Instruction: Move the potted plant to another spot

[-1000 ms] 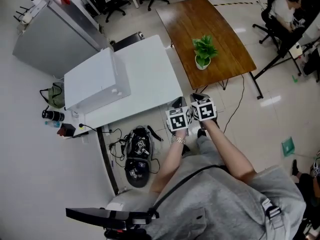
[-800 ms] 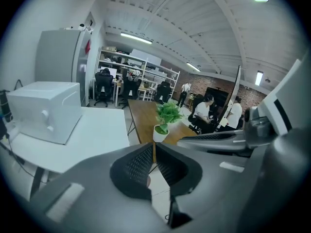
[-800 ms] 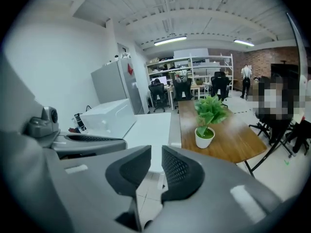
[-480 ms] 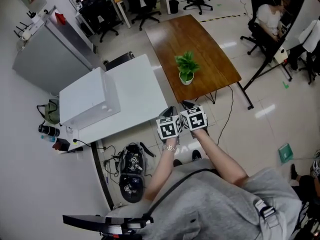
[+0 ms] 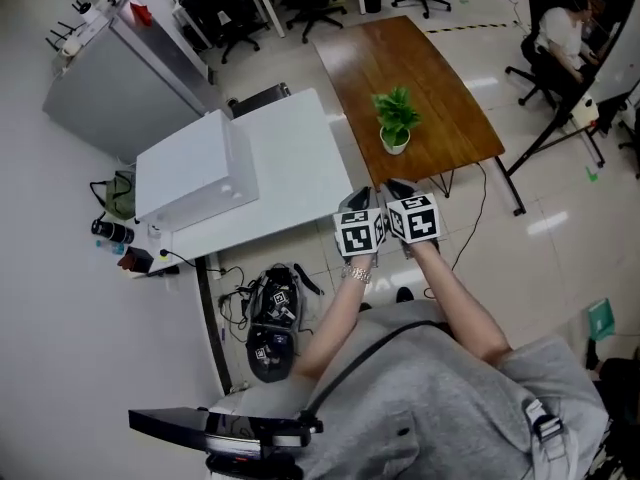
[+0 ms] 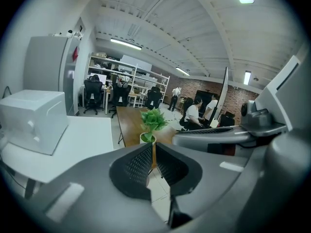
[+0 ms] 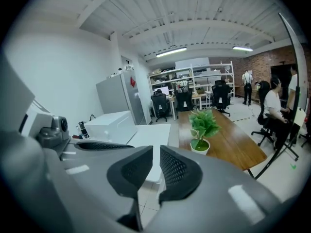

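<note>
The potted plant (image 5: 396,118), green leaves in a small white pot, stands near the front edge of the brown wooden table (image 5: 445,78). It shows ahead in the left gripper view (image 6: 152,121) and in the right gripper view (image 7: 203,126). My left gripper (image 5: 357,200) and right gripper (image 5: 400,189) are held side by side over the floor, short of the table's near end and apart from the plant. The left gripper (image 6: 151,147) is shut with nothing between its jaws. The right gripper (image 7: 156,152) is likewise shut and empty.
A white table (image 5: 295,163) carrying a white box (image 5: 195,173) stands left of the wooden one. A grey cabinet (image 5: 105,88) is at far left. Black bags (image 5: 272,318) and cables lie on the floor. Office chairs and a seated person (image 5: 562,30) are at the back right.
Both grippers stay together and shut, raised a little in front of me. The head view has swung, so the tables sit differently in frame. The plant has not moved.
</note>
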{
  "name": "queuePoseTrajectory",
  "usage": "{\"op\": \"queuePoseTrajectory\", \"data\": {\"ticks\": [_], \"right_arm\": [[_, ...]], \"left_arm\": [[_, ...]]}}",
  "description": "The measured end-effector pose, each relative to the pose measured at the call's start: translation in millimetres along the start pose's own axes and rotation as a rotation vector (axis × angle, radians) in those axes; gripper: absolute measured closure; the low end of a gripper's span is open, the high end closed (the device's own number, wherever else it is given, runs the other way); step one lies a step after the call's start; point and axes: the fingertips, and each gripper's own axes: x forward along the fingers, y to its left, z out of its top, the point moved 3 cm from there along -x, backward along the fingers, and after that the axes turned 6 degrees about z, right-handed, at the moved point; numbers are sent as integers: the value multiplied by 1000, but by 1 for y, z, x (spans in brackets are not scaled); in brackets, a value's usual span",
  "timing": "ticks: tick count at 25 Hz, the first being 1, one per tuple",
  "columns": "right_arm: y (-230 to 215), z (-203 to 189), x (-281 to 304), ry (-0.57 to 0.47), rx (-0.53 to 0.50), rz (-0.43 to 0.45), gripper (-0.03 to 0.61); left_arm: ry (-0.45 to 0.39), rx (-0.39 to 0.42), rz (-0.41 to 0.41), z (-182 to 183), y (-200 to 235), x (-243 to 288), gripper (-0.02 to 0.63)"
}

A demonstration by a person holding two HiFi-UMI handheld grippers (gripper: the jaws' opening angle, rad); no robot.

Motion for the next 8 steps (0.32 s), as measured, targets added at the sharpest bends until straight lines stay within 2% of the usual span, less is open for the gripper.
{"op": "queuePoseTrajectory", "data": {"ticks": [8], "right_arm": [[7, 14, 17, -36, -4, 39, 551]], "left_arm": [[-52, 20, 6, 17, 15, 4, 592]]}}
